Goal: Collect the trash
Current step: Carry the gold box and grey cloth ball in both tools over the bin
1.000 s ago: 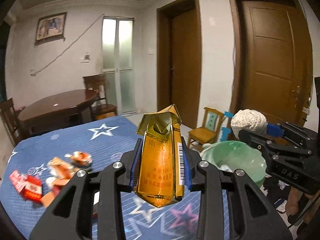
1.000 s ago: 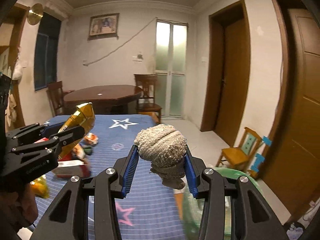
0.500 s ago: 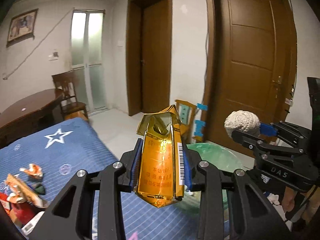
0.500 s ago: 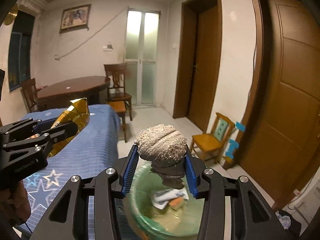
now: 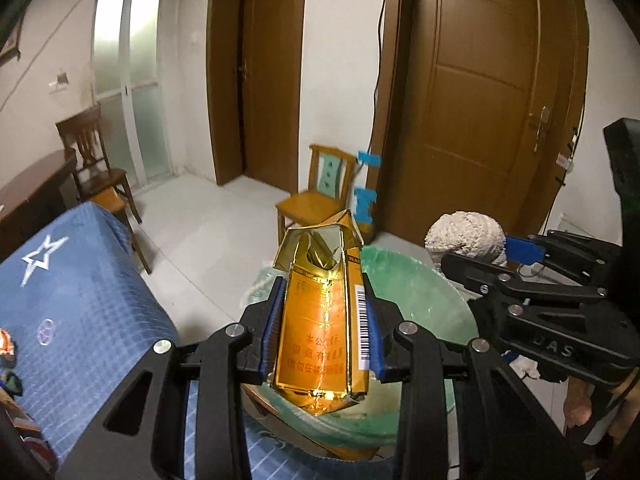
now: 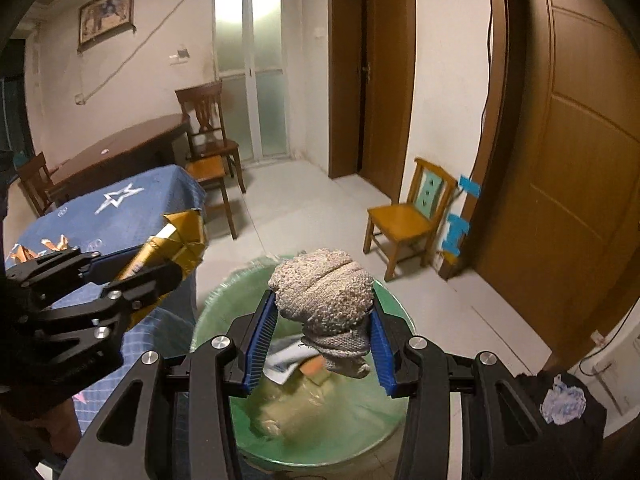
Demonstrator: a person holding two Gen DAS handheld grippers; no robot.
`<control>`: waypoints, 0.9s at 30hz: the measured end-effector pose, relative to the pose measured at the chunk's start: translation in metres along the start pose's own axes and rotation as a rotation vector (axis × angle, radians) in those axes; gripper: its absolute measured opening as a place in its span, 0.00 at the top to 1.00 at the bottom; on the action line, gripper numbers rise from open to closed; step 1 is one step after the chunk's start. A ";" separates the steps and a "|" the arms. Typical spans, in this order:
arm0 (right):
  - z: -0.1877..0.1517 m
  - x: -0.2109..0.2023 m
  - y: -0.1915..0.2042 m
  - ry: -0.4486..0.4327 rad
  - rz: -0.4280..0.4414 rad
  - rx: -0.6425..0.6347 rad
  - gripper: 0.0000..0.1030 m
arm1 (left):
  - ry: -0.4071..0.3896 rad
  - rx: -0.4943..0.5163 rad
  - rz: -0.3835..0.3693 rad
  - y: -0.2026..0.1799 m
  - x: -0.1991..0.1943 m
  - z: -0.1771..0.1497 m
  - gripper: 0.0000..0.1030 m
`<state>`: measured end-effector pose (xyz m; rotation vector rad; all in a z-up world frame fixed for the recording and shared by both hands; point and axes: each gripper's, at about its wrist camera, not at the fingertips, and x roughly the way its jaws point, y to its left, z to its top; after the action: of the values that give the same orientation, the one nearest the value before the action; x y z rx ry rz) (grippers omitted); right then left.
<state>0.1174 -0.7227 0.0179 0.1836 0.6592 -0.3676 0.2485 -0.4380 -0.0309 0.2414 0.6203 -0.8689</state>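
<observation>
My left gripper (image 5: 322, 334) is shut on a crumpled gold carton (image 5: 320, 320) with a barcode on its side, held over the near rim of the green-lined bin (image 5: 420, 300). My right gripper (image 6: 322, 344) is shut on a balled-up grey knitted cloth (image 6: 326, 300), right above the bin's (image 6: 384, 420) opening. Inside the bin lie paper and other rubbish. In the left wrist view the right gripper (image 5: 496, 256) with the cloth (image 5: 464, 236) hangs to the right. The right wrist view catches the left gripper (image 6: 160, 258) with the gold carton (image 6: 180, 236) at the left.
A table under a blue star-patterned cloth (image 5: 80, 300) stands left of the bin, with scraps of trash (image 5: 6, 348) at its far left edge. A small yellow chair (image 6: 412, 216) stands by the wooden door (image 6: 580, 180). A dark bag (image 6: 560, 408) lies on the floor at right.
Both grippers swung right, away from the blue table, and sank until they came over the green bin. Each kept its grip on its item.
</observation>
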 end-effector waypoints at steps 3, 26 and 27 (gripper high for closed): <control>-0.003 0.019 -0.006 0.027 -0.003 0.008 0.56 | 0.035 -0.003 -0.008 -0.002 0.016 -0.001 0.68; -0.035 0.039 0.013 0.087 0.012 0.035 0.56 | 0.106 0.010 -0.004 -0.018 0.050 -0.005 0.67; -0.035 0.038 0.013 0.087 0.011 0.035 0.56 | 0.107 0.010 -0.003 -0.018 0.050 -0.004 0.67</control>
<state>0.1302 -0.7112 -0.0322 0.2379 0.7376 -0.3621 0.2571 -0.4796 -0.0635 0.2975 0.7157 -0.8667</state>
